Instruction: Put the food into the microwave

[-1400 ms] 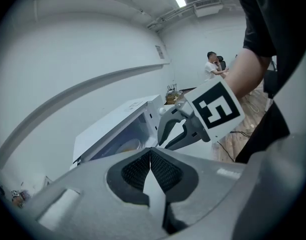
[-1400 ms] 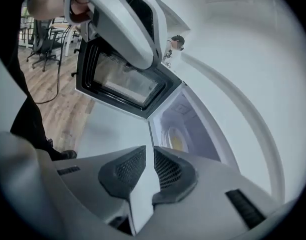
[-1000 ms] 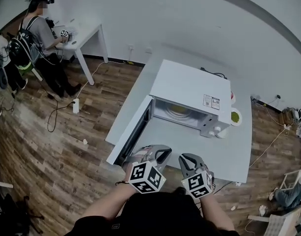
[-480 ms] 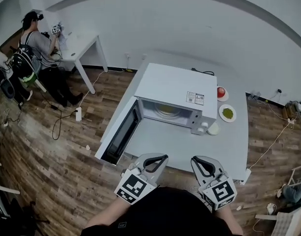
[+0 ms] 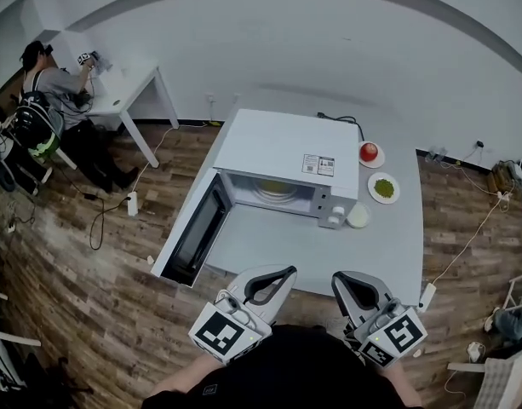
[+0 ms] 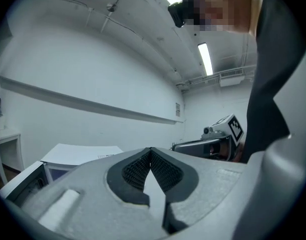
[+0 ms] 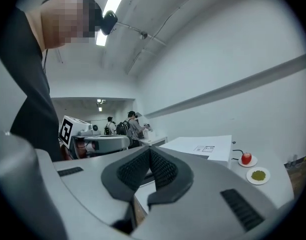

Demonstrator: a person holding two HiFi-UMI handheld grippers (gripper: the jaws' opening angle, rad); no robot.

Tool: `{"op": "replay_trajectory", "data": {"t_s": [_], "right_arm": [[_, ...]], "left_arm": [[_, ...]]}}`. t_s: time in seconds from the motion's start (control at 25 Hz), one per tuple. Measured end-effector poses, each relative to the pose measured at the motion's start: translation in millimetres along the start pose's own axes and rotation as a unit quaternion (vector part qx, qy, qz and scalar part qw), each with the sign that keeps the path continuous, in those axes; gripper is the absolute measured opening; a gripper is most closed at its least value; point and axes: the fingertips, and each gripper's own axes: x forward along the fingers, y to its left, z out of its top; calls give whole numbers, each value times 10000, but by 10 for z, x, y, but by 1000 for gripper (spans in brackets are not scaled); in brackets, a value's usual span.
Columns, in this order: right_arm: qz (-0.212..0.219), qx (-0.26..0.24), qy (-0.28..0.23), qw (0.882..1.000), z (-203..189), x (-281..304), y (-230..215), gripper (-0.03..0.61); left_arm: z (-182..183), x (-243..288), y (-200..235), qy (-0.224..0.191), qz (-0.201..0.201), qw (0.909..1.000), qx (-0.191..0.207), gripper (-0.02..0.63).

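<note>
The white microwave [image 5: 286, 156] stands on the white table [image 5: 388, 254] with its door [image 5: 197, 228] swung open to the left; a pale yellow dish [image 5: 276, 189] lies inside. Right of it sit a red fruit on a small plate [image 5: 369, 152], a plate of green food [image 5: 384, 187] and a white bowl [image 5: 358, 216]. Both grippers hang close to my body, short of the table's near edge. My left gripper [image 5: 282, 273] [image 6: 151, 151] is shut and holds nothing. My right gripper [image 5: 341, 279] [image 7: 150, 151] is shut and empty too. The right gripper view shows the red fruit [image 7: 246, 158] and green plate [image 7: 258, 175].
A person [image 5: 48, 92] works at a second white table [image 5: 129, 83] at the far left. Cables and a power strip [image 5: 131, 203] lie on the wooden floor. Another power strip [image 5: 428, 296] hangs at the table's right front corner. A white wall runs behind the table.
Both grippers have drawn back from over the table's near edge toward my body. The head view has pulled away, so the microwave and the plates now sit farther off.
</note>
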Motion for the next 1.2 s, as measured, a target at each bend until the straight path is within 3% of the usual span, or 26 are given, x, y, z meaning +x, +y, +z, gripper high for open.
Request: {"op": "replay_trajectory", "data": {"t_s": [0.36, 1.08, 1.2], "right_arm": [[-60, -69, 38, 10000, -62, 20, -96, 14], [-118, -201, -92, 9997, -23, 28, -90, 12], [-102, -220, -88, 9997, -32, 23, -66, 12]], "left_arm": [[16, 164, -2, 60, -185, 9998, -37, 8], [-46, 113, 117, 258, 43, 9995, 159, 8], [-96, 89, 98, 449, 40, 9989, 116, 8]]}}
